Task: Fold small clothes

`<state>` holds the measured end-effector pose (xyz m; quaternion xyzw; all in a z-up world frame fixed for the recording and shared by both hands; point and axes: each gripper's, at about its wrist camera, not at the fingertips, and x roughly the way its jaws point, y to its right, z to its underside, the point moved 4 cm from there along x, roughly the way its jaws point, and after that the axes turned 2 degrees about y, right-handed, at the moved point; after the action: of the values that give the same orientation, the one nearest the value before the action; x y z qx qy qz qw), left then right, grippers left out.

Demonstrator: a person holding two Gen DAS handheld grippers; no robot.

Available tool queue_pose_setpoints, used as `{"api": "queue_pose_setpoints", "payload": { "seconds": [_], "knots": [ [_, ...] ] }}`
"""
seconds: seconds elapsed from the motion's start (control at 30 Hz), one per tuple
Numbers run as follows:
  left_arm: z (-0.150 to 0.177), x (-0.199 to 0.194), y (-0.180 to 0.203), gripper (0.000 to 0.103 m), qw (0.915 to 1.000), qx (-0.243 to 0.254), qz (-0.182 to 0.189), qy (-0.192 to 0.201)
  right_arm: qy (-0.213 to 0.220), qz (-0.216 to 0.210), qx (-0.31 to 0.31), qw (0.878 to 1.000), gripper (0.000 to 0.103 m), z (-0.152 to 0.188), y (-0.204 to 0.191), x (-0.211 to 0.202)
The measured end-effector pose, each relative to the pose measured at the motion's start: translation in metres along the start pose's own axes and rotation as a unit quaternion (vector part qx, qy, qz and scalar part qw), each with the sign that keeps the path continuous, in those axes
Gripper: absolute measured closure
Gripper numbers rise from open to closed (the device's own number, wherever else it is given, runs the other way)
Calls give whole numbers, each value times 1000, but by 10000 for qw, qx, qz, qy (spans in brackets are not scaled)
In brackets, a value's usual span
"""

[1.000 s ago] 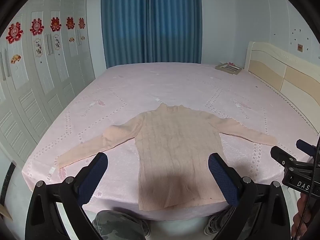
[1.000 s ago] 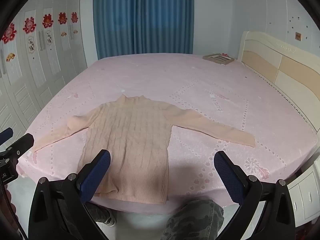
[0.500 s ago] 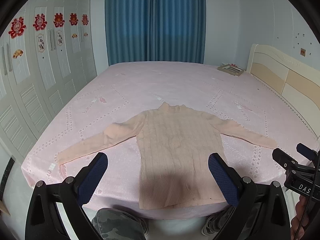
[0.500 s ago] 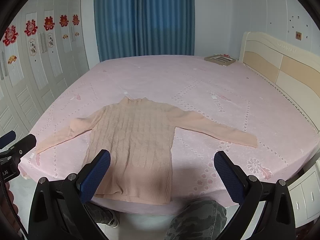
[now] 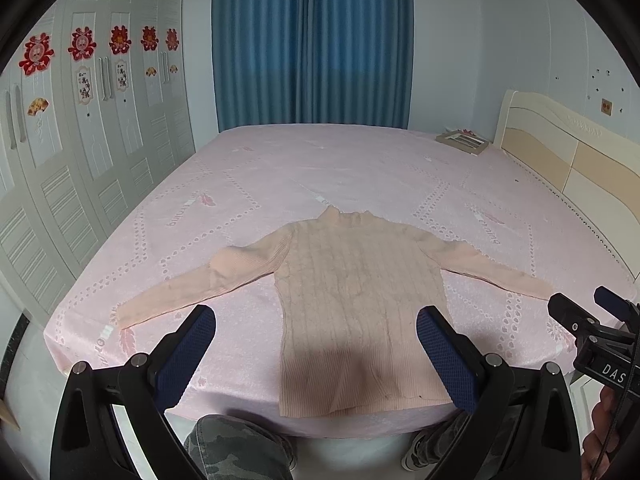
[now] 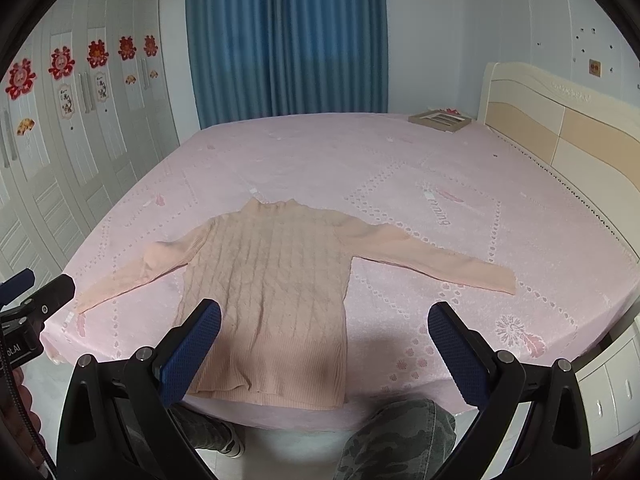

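Note:
A small peach knit sweater [image 5: 356, 296] lies flat, face up, on the pink bed, collar away from me, both sleeves spread out to the sides, hem at the near bed edge. It also shows in the right wrist view [image 6: 268, 292]. My left gripper [image 5: 316, 356] is open and empty, held above the near edge over the sweater's hem. My right gripper [image 6: 324, 352] is open and empty, held above the hem's right side. Each gripper shows at the edge of the other's view.
The pink patterned bed sheet [image 5: 360, 168] covers a large bed. A cream headboard [image 5: 568, 160] stands on the right. A flat picture frame [image 5: 462, 142] lies at the far right corner. White wardrobes [image 5: 80, 152] line the left wall. My camouflage-trousered legs [image 6: 396, 436] are below.
Both grippers have tilted or risen slightly, so the sweater sits a little higher and farther in view. The sweater has not moved. Both grippers stay open.

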<state>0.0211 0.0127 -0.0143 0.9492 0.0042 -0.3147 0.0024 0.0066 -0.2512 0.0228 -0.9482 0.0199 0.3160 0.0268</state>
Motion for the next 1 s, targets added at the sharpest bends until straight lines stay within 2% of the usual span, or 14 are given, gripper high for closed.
{"api": "queue_pose_setpoints", "payload": {
  "seconds": [1.0],
  "knots": [
    [1,-9,-1,1,10000,-16,-34,71,63,-83,90,9999,1,1,1,-5]
  ]
}}
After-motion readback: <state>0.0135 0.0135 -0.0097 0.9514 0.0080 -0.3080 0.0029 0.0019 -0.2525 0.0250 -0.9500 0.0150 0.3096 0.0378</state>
